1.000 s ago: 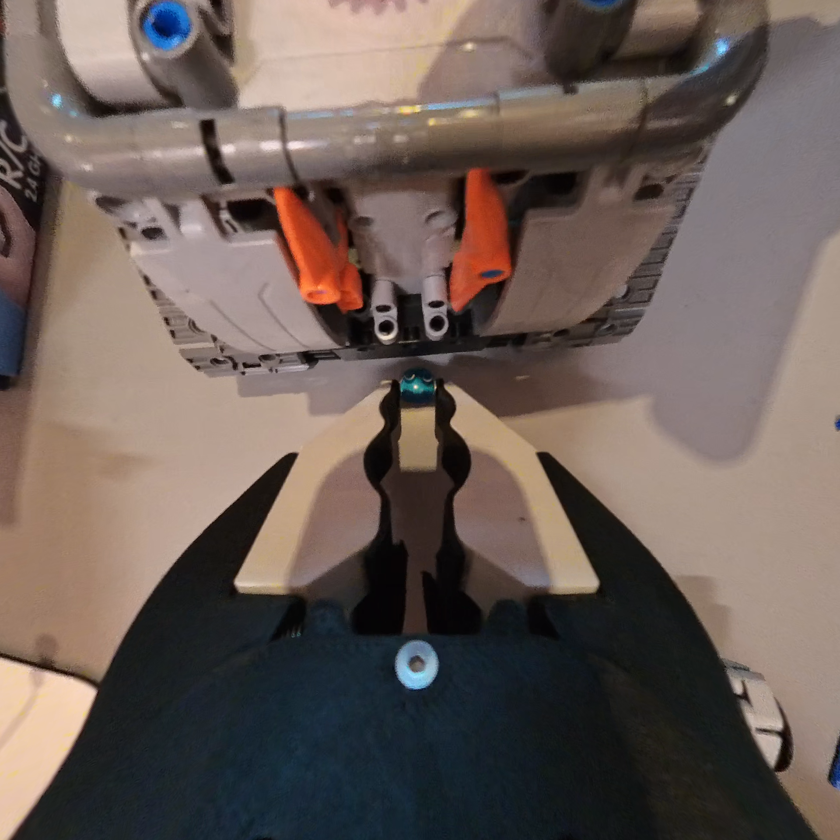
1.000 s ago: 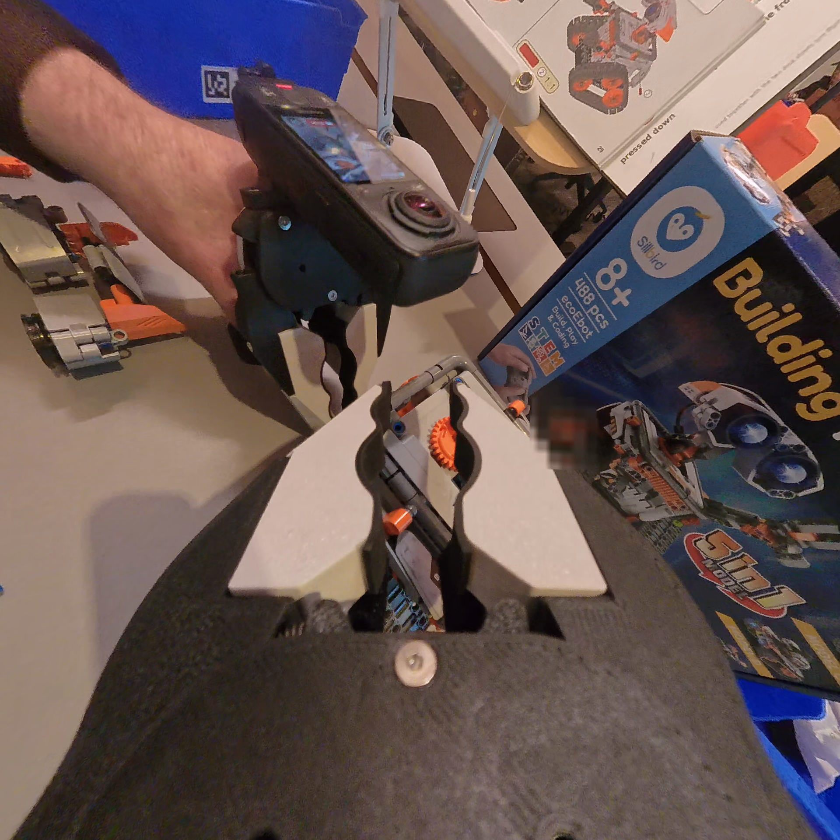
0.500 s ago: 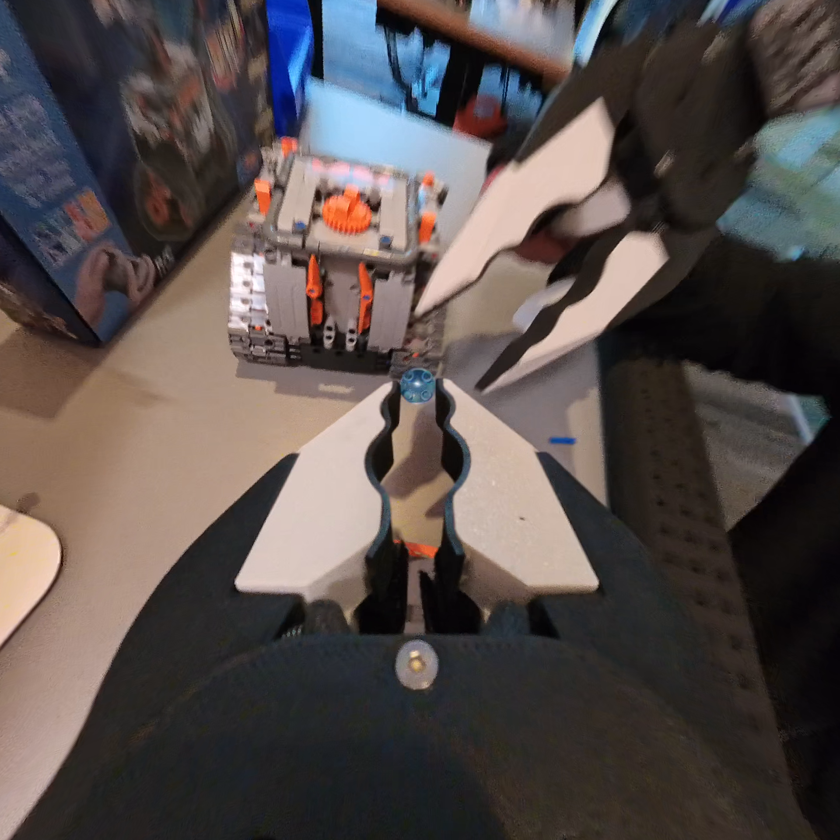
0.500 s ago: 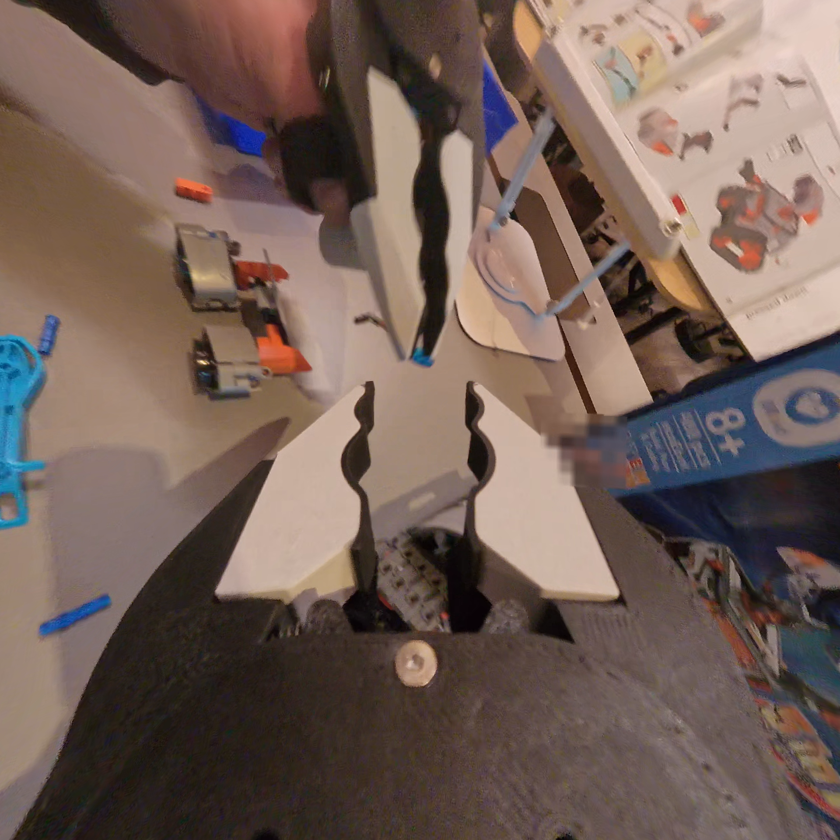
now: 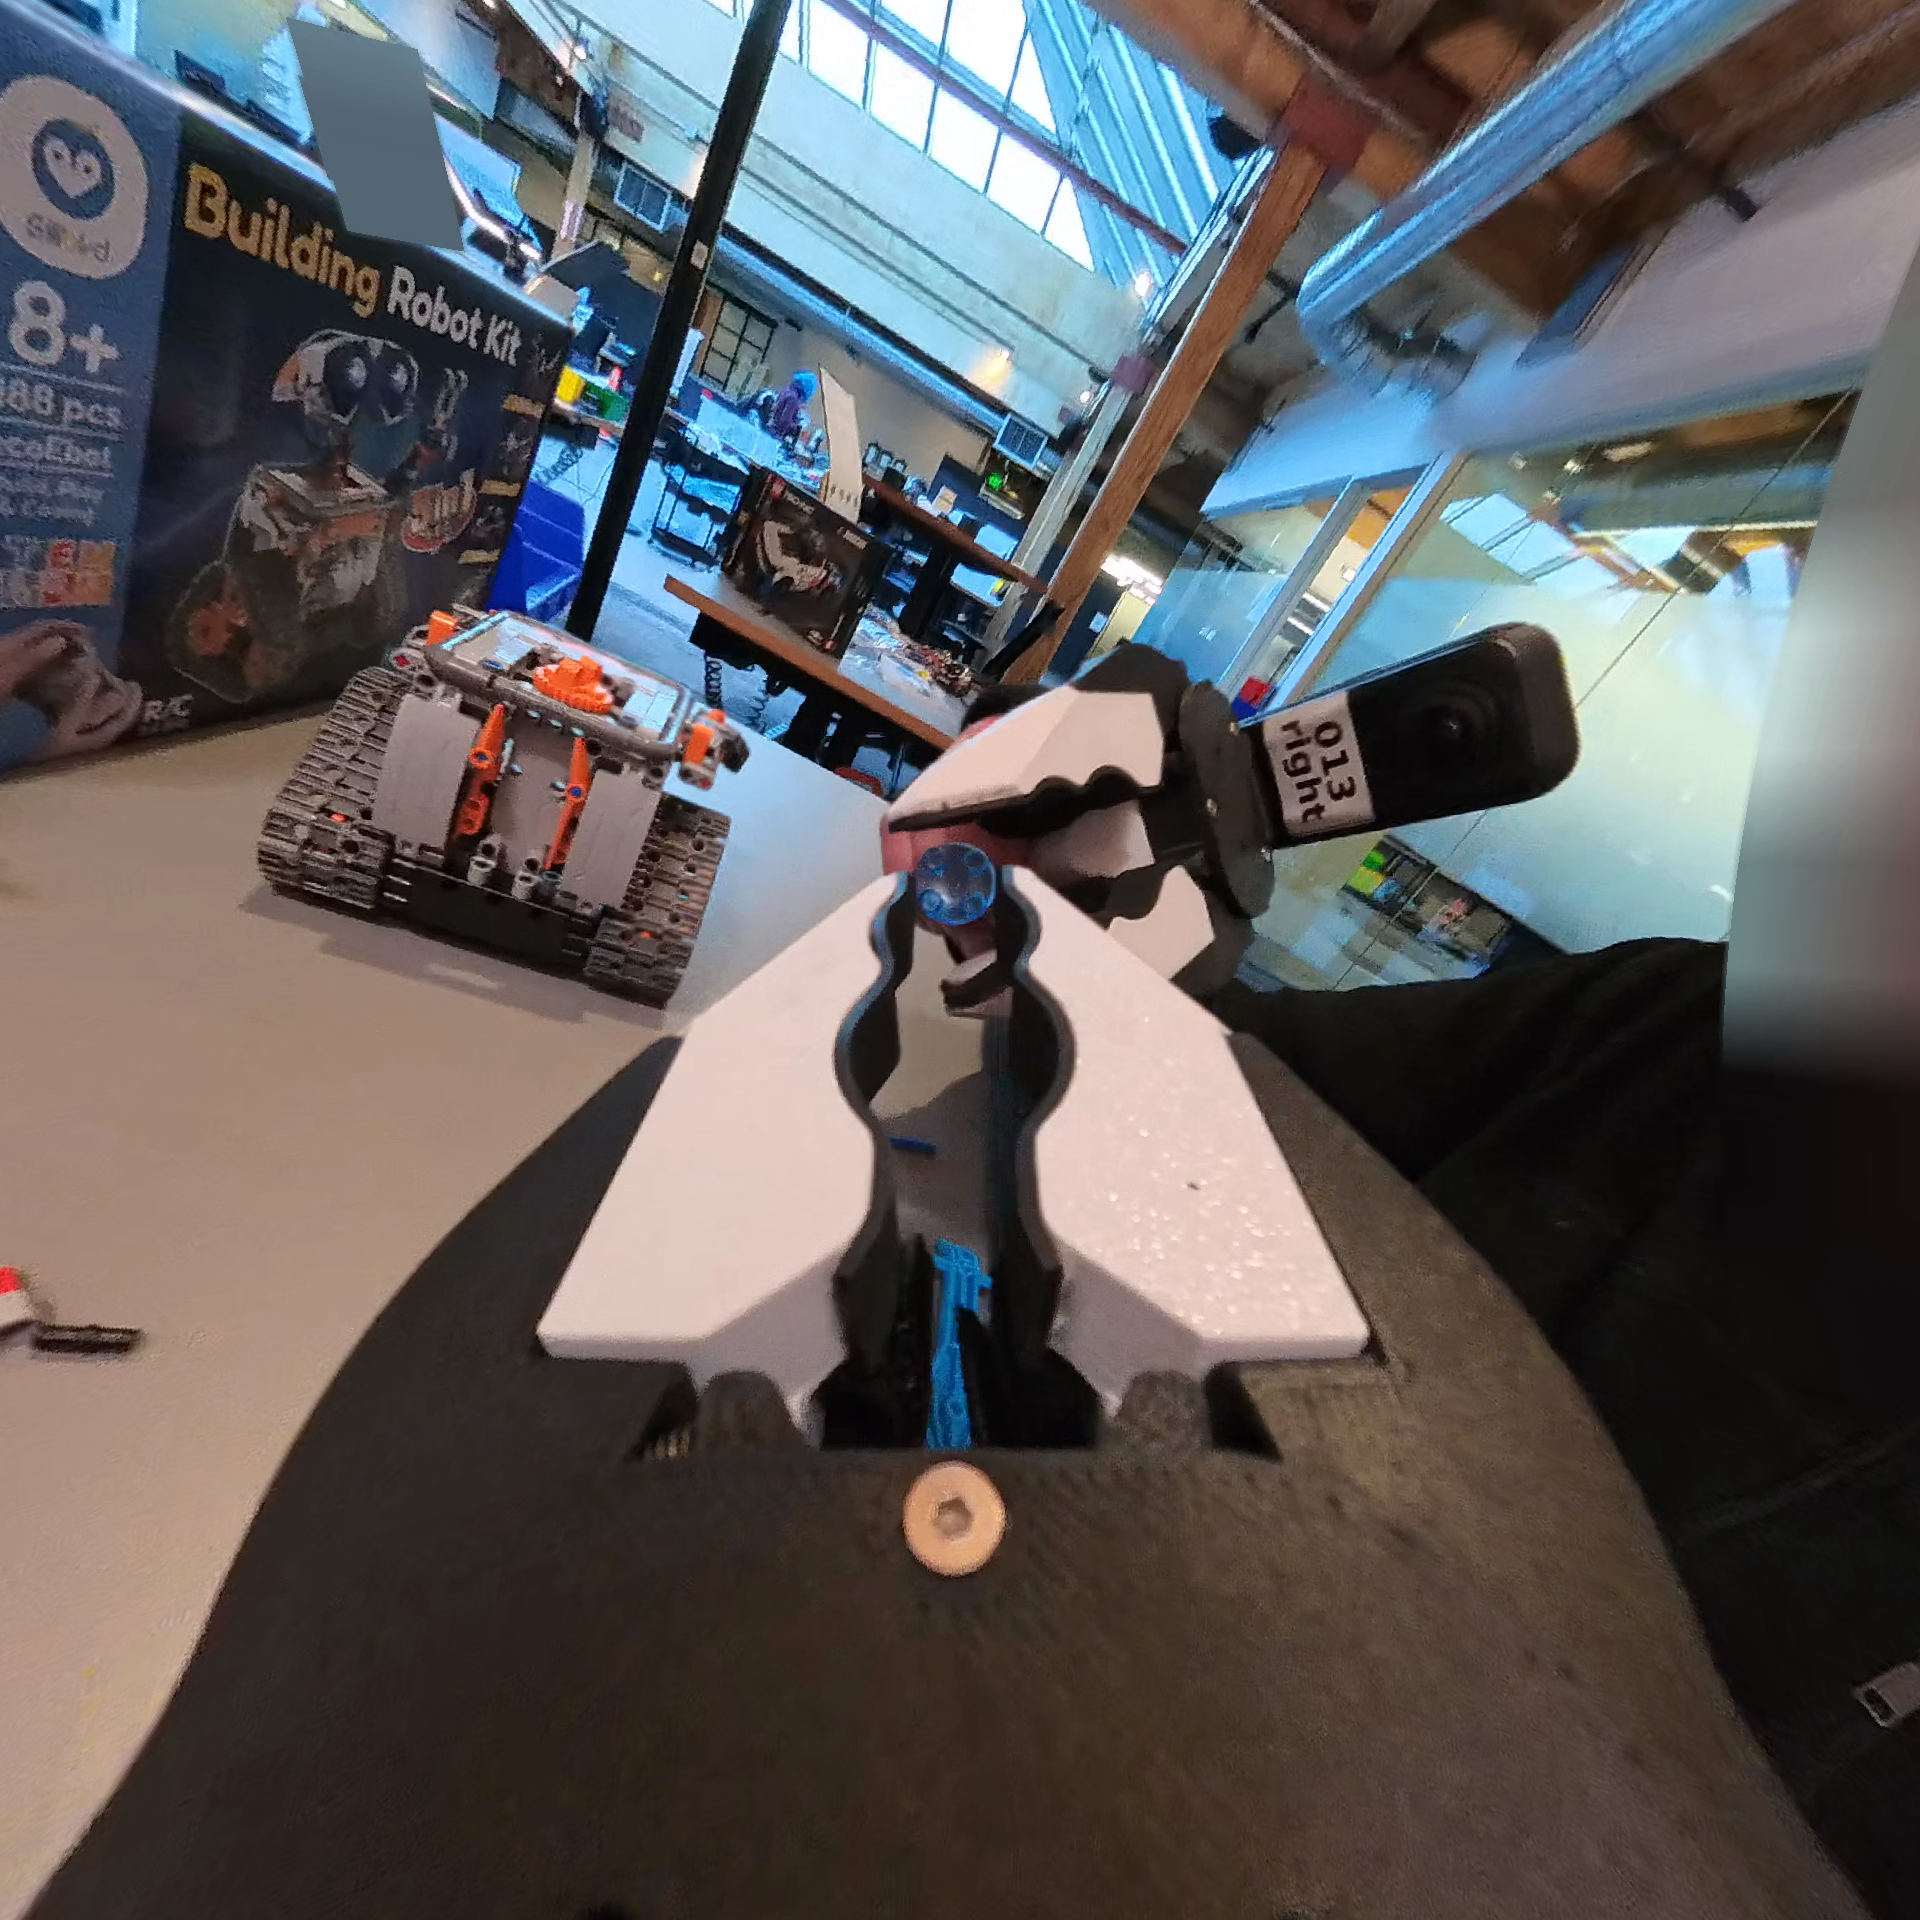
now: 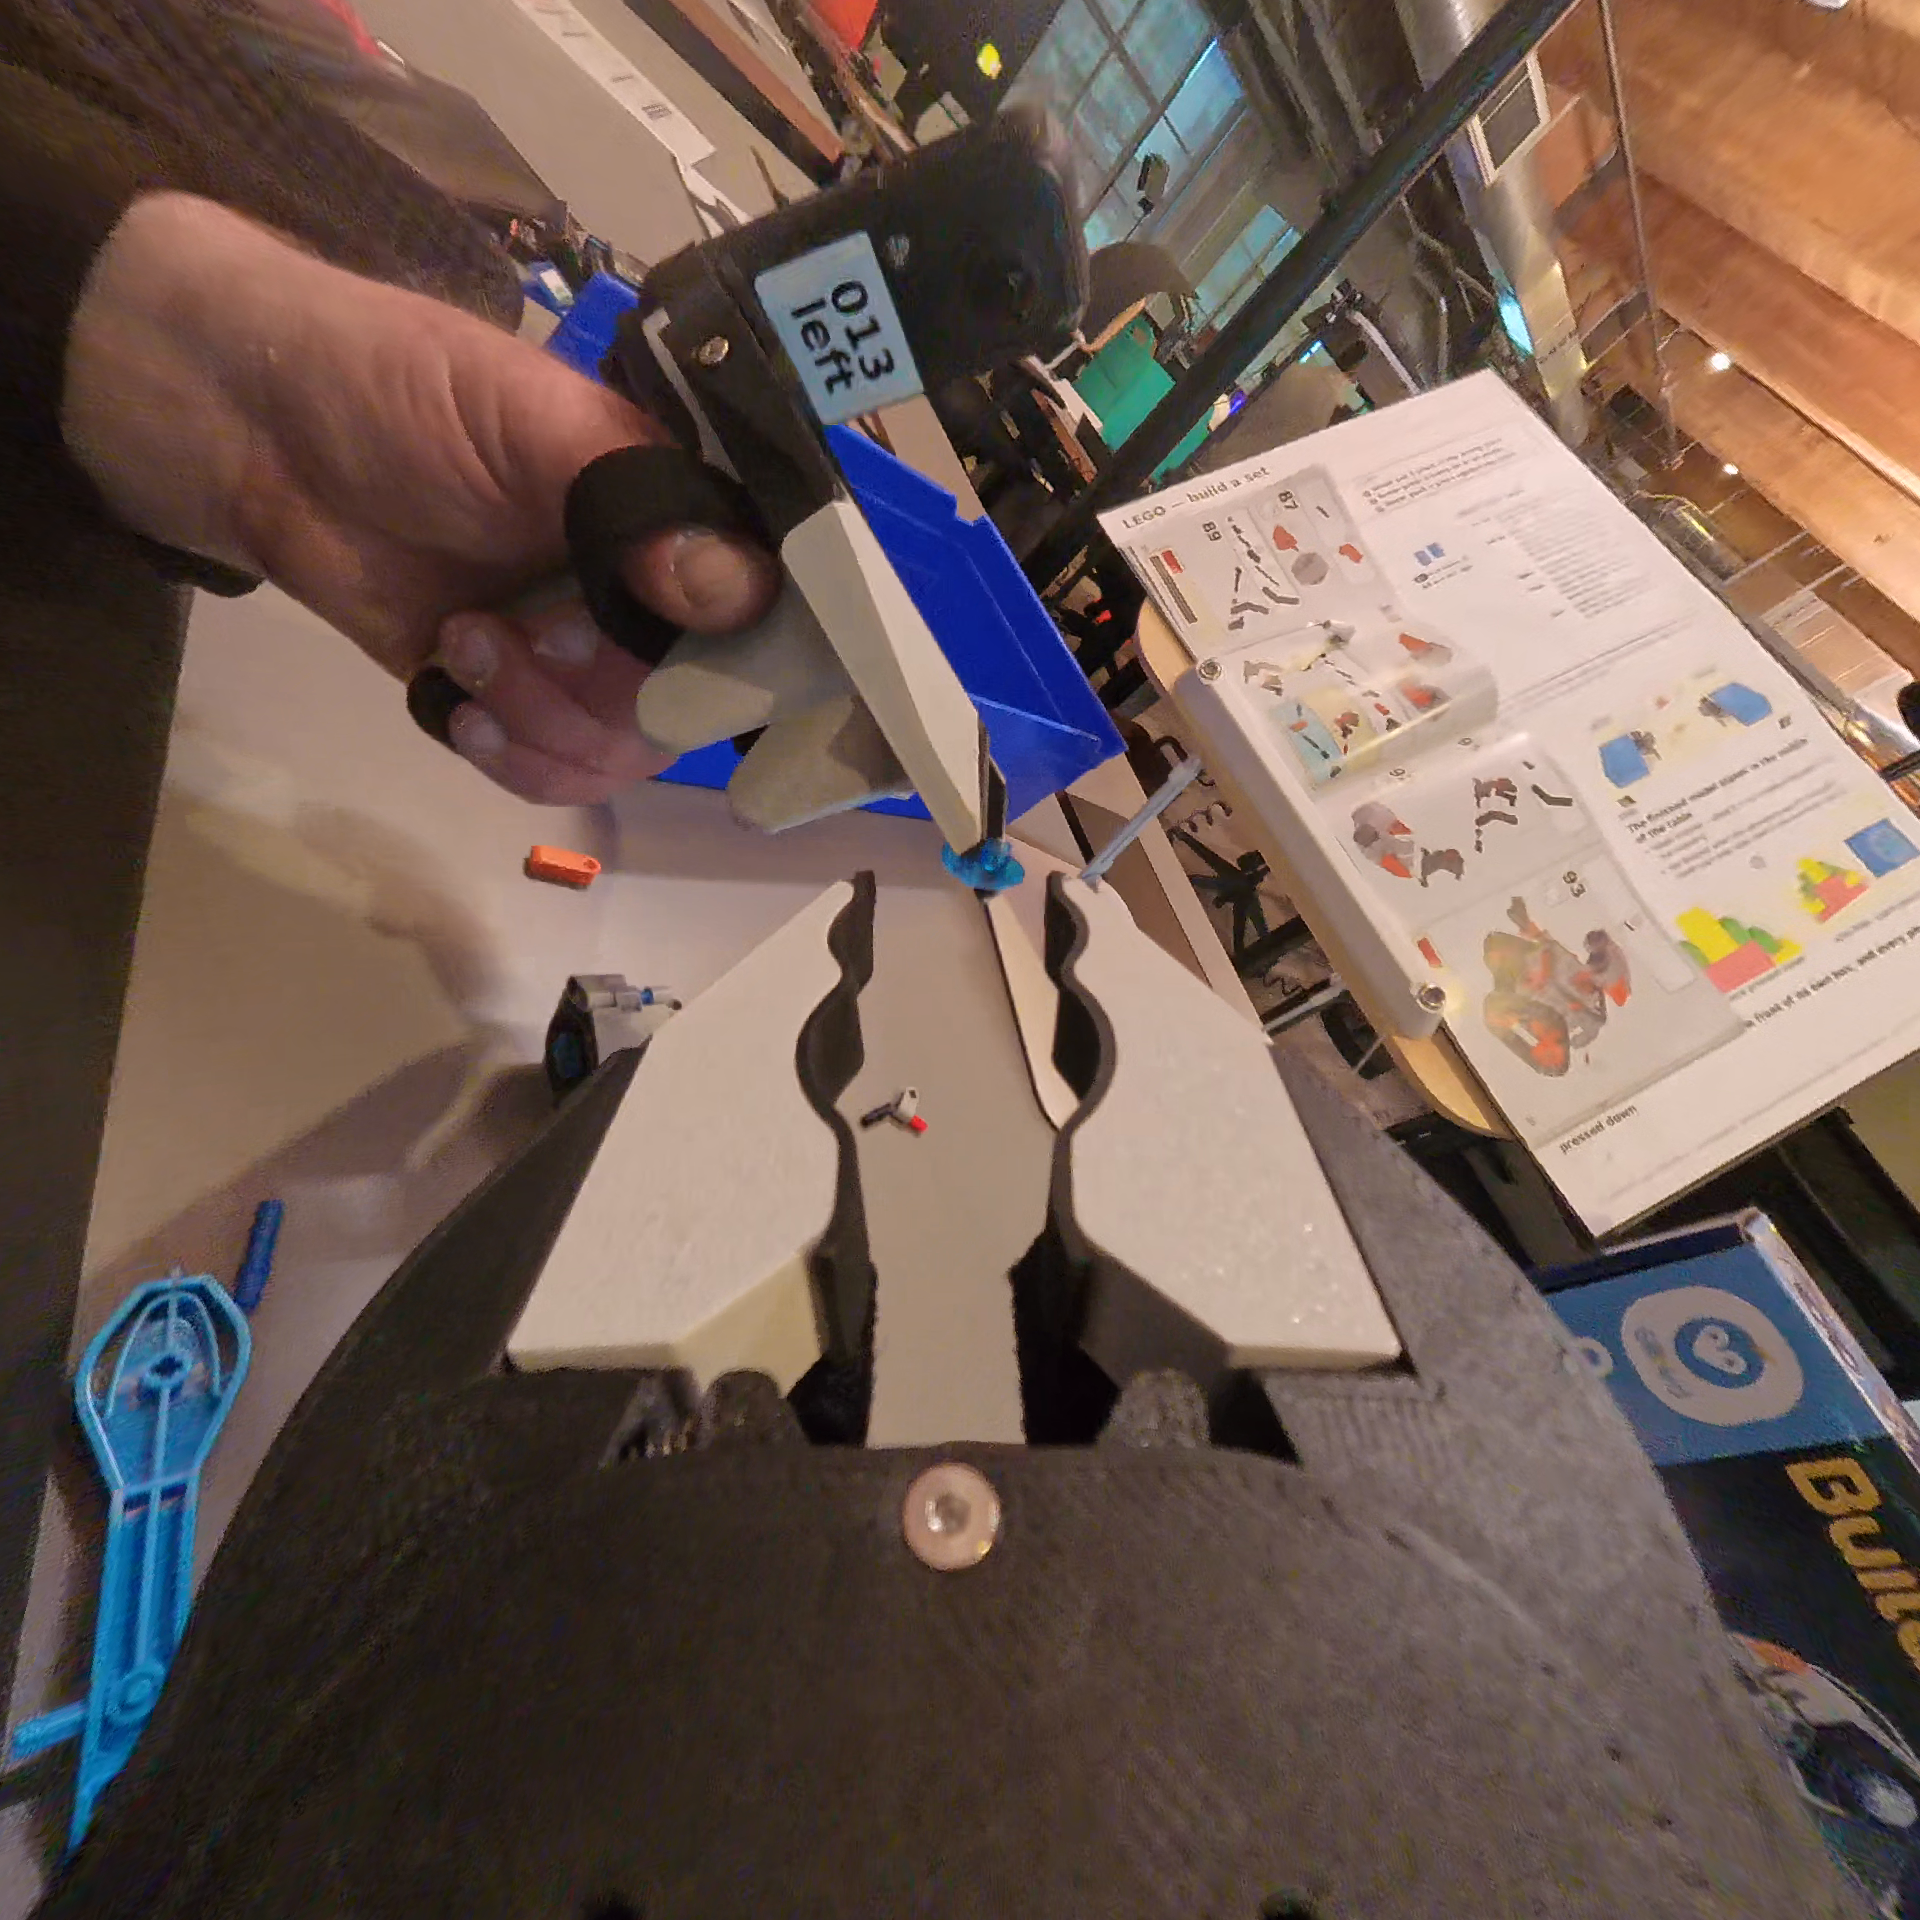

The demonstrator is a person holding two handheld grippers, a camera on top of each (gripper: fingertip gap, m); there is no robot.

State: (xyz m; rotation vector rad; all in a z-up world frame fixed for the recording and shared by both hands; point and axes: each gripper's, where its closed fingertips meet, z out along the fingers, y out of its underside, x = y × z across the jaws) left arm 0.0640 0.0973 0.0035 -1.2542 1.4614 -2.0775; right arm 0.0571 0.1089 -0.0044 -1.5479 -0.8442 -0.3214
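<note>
While left gripper (image 5: 954, 899) pinches tiny blue round piece (image 5: 954, 883) at tips, right gripper (image 6: 961, 883) gapes empty at 3 o'clock. Piece looks light, stiff, slippery; grab rim.

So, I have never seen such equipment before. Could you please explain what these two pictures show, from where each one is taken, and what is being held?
There is no robot here. A person holds a hand tool in each hand, each with two pale fingers that pinch, and a camera on each tool looks forward along those fingers.

In the left wrist view, the left gripper is shut on a small blue round piece. Beyond it the right gripper shows side-on. On the beige table stands a grey and orange tracked toy vehicle, with a building kit box behind it.

In the right wrist view, the right gripper is open and holds nothing. The person's hand brings the left gripper and its blue piece close to its tips. An instruction sheet, a blue bin, a light blue plastic frame and loose small parts are around.
</note>
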